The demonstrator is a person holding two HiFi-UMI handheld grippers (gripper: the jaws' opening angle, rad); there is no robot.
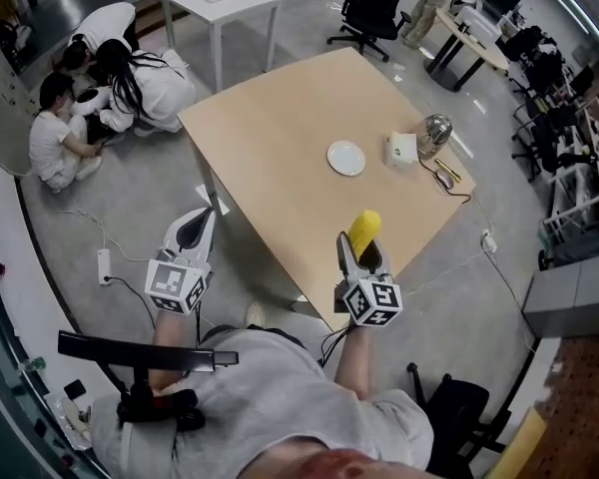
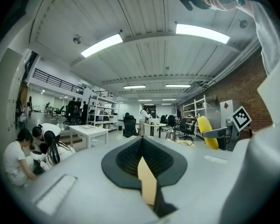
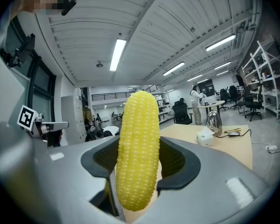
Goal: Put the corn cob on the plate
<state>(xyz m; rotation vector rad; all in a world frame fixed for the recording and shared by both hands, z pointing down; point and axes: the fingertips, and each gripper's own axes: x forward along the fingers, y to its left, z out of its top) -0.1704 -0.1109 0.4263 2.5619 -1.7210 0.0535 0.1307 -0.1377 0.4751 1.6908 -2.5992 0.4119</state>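
"Right gripper view: what's held?"
"Right gripper (image 3: pixel 138 178) fingers pinch a bumpy yellow corn cob (image 3: pixel 137 146), upright, over the bench's near edge."
"Left?"
"Left gripper (image 2: pixel 142 143) fingers pressed together, empty. Round white plate (image 1: pixel 345 158) sits mid smooth tan bench (image 1: pixel 280 138), well apart from cob; grey floor (image 1: pixel 130 203)."

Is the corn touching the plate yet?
Apart. The head view shows the corn held in the right gripper, with bare table between it and the plate.
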